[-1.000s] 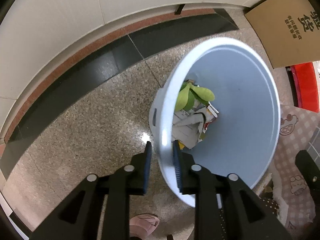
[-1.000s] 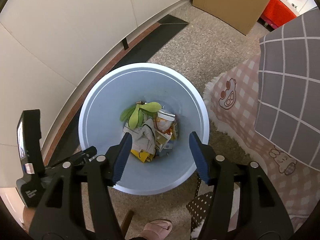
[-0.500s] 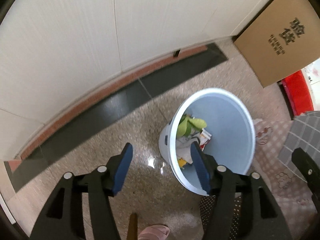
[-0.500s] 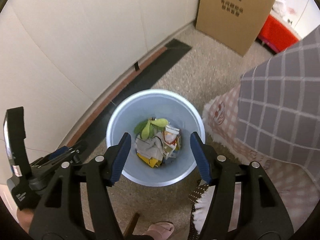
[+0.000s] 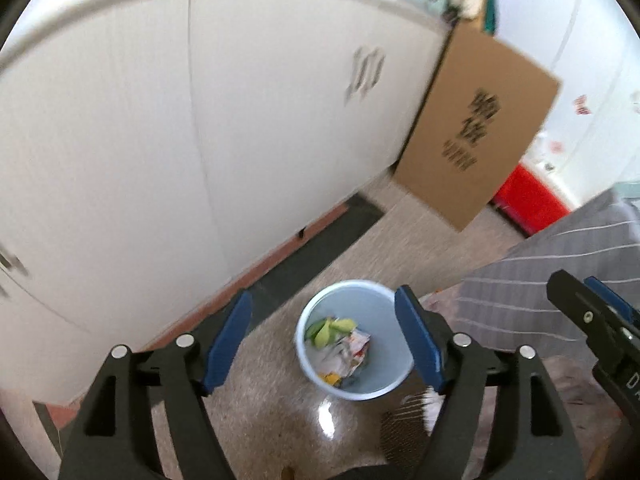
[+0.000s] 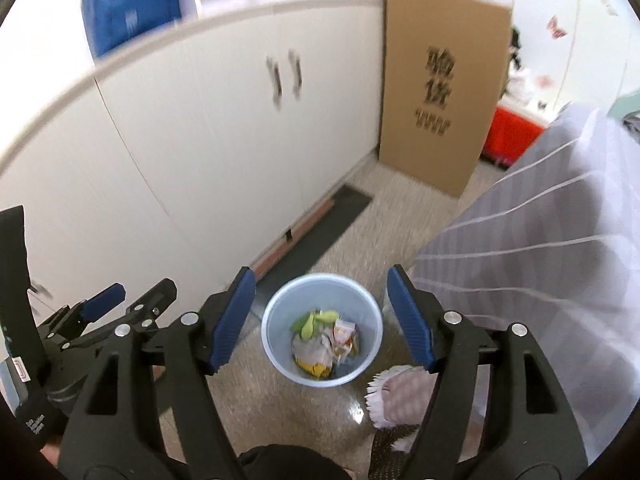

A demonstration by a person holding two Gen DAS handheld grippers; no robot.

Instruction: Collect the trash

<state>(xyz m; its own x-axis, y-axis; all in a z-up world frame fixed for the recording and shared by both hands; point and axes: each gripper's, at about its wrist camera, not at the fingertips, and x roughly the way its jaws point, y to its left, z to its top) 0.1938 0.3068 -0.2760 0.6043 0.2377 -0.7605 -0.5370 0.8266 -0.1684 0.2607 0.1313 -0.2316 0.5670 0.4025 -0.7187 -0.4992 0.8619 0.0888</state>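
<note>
Fingers, left (image 5: 323, 343): spreading apart, nothing between the blue pads.
Fingers, right (image 6: 321, 318): also widening, empty.
Bin (image 6: 276, 342): pale blue, upright on the speckled floor (image 6: 280, 412), well below both grippers.
Trash (image 6: 323, 345): crumpled paper, wrappers and green scraps, possibly peel, inside the bin.
Surroundings: white cupboards (image 6: 192, 152) behind, cardboard box (image 6: 440, 92) leaning nearby, grey checked cloth (image 6: 540, 260) to the right.

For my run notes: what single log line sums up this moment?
left gripper: opening, empty | right gripper: opening, empty | bin: upright on floor, trash inside
</note>
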